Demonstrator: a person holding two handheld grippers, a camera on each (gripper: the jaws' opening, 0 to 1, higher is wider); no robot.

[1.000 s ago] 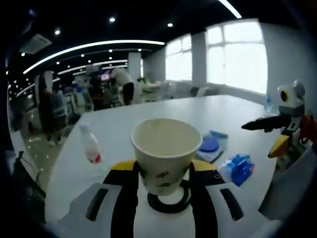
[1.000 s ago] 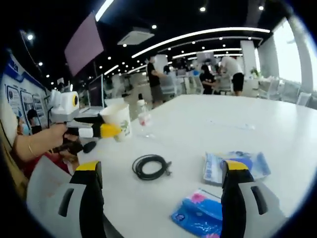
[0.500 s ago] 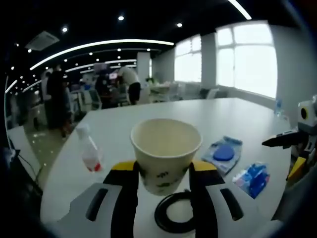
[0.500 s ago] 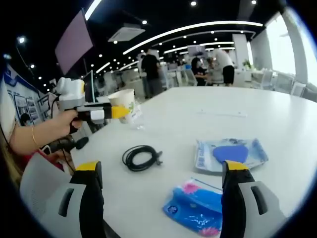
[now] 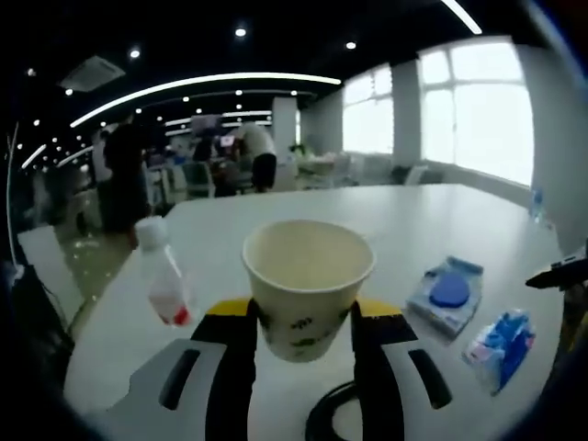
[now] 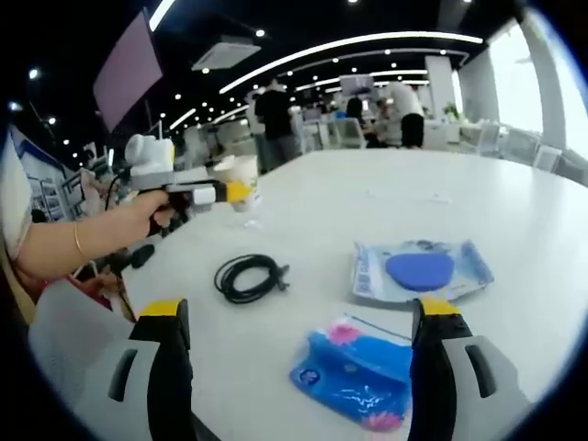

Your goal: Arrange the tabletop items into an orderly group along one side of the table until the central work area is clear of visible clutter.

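Left gripper [image 5: 303,322] clamped a tapered paper cup [image 5: 308,285] above the smooth white table [image 6: 514,211], right gripper [image 6: 299,344] jaws apart near coiled black cable [image 6: 246,277].

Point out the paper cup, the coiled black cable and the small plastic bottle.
paper cup [image 5: 308,292], left gripper view, its front wall
black cable [image 6: 246,277], right gripper view, on the coil
plastic bottle [image 5: 166,282], left gripper view, its body

Open-plan office: desks [image 6: 386,138], ceiling light strips [image 5: 202,84].
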